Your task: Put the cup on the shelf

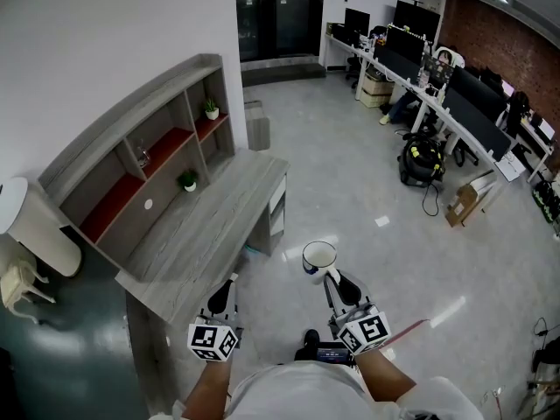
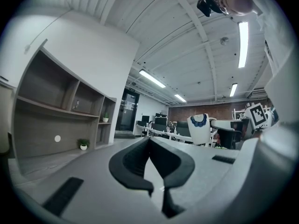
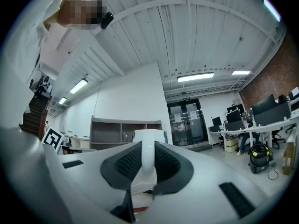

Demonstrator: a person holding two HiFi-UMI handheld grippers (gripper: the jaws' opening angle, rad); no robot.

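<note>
A white cup [image 1: 318,257] with a dark blue pattern hangs in the air over the floor, right of the grey desk [image 1: 210,234]. My right gripper [image 1: 333,278] is shut on the cup's handle. In the right gripper view the white handle [image 3: 148,164] runs between the pads, with the cup [image 3: 149,136] beyond them. The grey shelf [image 1: 149,160] with red inner boards stands on the desk against the wall, to the front left of the cup. My left gripper [image 1: 226,289] hovers by the desk's near end, shut and holding nothing [image 2: 149,141]. The shelf [image 2: 56,111] shows to its left.
Two small potted plants [image 1: 189,180] [image 1: 211,108] and a glass item [image 1: 142,157] sit in the shelf's compartments. A white chair [image 1: 35,226] stands at far left. Office desks with monitors [image 1: 437,86], a black bag [image 1: 423,160] and a cardboard box [image 1: 468,201] line the right.
</note>
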